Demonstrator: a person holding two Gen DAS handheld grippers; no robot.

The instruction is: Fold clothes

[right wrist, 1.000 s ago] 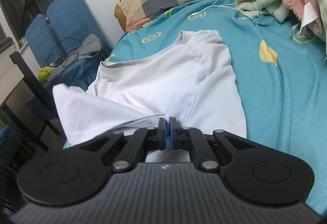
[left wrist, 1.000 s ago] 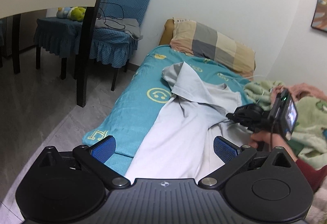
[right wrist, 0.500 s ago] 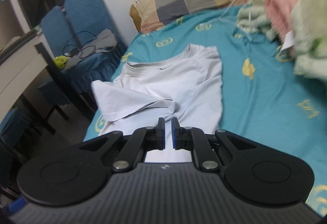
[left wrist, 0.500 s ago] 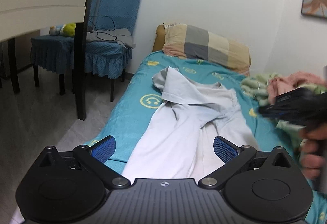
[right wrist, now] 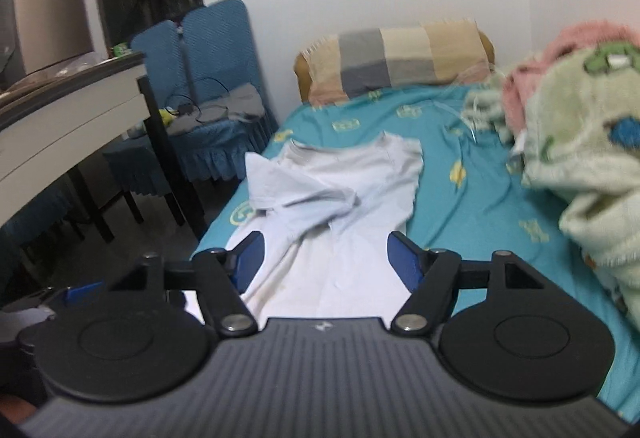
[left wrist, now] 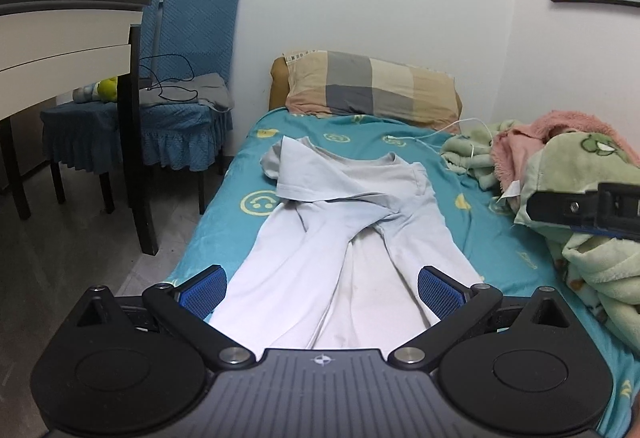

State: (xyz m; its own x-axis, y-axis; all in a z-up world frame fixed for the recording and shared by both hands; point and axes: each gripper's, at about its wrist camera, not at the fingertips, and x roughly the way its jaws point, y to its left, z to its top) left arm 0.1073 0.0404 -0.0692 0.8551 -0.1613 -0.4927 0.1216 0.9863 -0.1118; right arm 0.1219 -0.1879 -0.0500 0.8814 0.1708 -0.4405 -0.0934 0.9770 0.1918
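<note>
A white T-shirt [left wrist: 344,230] lies lengthwise on the teal bed sheet [left wrist: 496,238], its left sleeve folded across the chest and its hem toward me. It also shows in the right wrist view [right wrist: 336,206]. My left gripper [left wrist: 322,292] is open and empty above the hem end. My right gripper [right wrist: 324,258] is open and empty, also above the hem end. The right gripper shows side-on at the right edge of the left wrist view [left wrist: 584,208].
A plaid pillow [left wrist: 372,88] lies at the head of the bed. A pile of green and pink blankets [left wrist: 580,198] fills the bed's right side, with a white cable [left wrist: 432,134] beside it. Blue chairs [left wrist: 176,86] and a table [left wrist: 68,34] stand left.
My right gripper let go of the shirt's sleeve fold, opened and drew back toward the hem. Both grippers rose and pulled back; the folded sleeve now rests on the shirt.
</note>
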